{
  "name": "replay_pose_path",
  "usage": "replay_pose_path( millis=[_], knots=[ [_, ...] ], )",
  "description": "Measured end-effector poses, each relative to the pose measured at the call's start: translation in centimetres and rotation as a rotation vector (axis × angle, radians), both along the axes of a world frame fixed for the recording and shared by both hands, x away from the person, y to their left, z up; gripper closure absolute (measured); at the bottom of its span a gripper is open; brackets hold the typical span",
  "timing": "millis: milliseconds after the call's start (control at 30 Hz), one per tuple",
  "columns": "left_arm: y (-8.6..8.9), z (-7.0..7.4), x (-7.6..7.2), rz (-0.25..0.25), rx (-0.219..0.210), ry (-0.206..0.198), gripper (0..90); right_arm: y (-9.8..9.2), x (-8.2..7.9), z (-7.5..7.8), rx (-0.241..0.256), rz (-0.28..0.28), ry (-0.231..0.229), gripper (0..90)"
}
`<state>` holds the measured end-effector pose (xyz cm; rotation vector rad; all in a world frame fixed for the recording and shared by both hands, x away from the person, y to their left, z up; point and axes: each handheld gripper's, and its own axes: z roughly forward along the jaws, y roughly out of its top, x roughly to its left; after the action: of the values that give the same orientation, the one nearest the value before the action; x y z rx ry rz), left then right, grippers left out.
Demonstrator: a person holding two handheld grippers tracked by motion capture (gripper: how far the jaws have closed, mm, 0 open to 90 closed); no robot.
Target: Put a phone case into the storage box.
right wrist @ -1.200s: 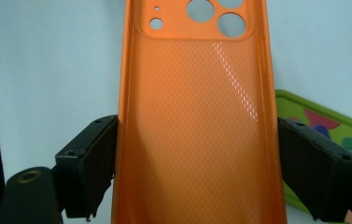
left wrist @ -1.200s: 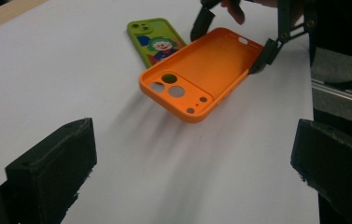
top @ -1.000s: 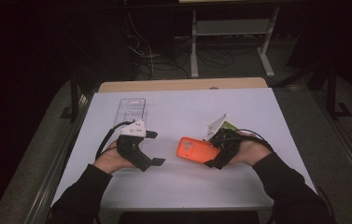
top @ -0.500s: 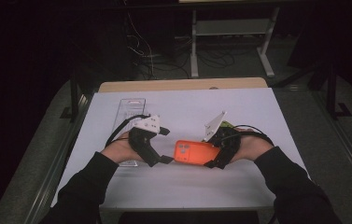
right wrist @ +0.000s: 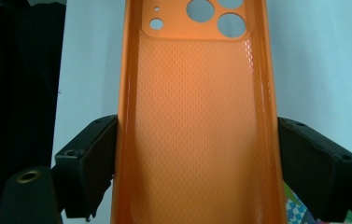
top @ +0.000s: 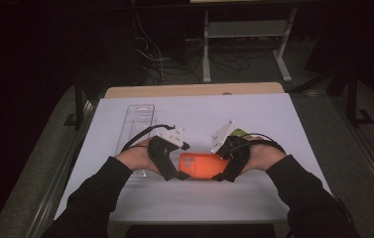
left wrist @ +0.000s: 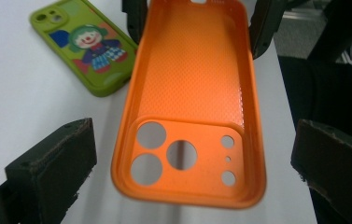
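Note:
An orange phone case (top: 202, 165) hangs just above the white table, hollow side up. My right gripper (right wrist: 201, 168) is shut on it, one jaw pressed against each long edge (top: 224, 168). The case's camera-hole end (left wrist: 190, 102) lies between the jaws of my left gripper (left wrist: 192, 170), which stands open with a gap on either side (top: 179, 171). A green phone case with a clown picture (left wrist: 85, 46) lies flat on the table beyond the orange one, partly hidden behind the right hand (top: 239, 133).
A long clear plastic tray (top: 137, 124) lies on the left of the white table top (top: 274, 119). A wooden strip (top: 194, 90) runs along the far edge. Dark floor, cables and a metal stand lie beyond.
My left gripper has moved right, from beside the clear tray to the orange case, and now straddles its camera end. The right gripper has kept hold of the case, nearly still.

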<state>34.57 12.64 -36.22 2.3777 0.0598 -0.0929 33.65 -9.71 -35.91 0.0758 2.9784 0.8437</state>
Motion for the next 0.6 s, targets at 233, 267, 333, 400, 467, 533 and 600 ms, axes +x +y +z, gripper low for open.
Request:
replay_pose_path(
  millis=[233,267,333,400,467,533,600],
  knots=[
    [-0.9,-0.6,-0.2,-0.025,0.035,0.003,0.0,0.7,-0.1,0.1,0.004,0.019,-0.004,15.6],
    [-1.0,-0.7,-0.3,-0.031,0.043,0.003,0.0,0.7,-0.1,0.1,0.004,0.019,-0.004,15.6],
    [-1.2,-0.9,-0.2,-0.042,0.062,-0.004,0.0,0.9,-0.2,0.2,0.001,0.014,0.002,15.6],
    [-1.4,-1.0,-0.3,-0.041,0.073,-0.001,0.0,1.0,-0.3,0.3,-0.003,0.014,0.008,15.6],
    [-1.4,-1.1,-0.3,-0.039,0.078,0.000,0.0,1.1,-0.3,0.3,-0.003,0.013,0.006,15.6],
    [-1.4,-1.1,-0.3,-0.039,0.087,0.001,0.0,1.1,-0.2,0.3,0.008,0.026,-0.005,15.6],
    [-1.4,-1.2,-0.3,-0.036,0.093,0.002,2.7,1.2,-0.2,0.4,0.007,0.028,-0.008,15.6]
  ],
)
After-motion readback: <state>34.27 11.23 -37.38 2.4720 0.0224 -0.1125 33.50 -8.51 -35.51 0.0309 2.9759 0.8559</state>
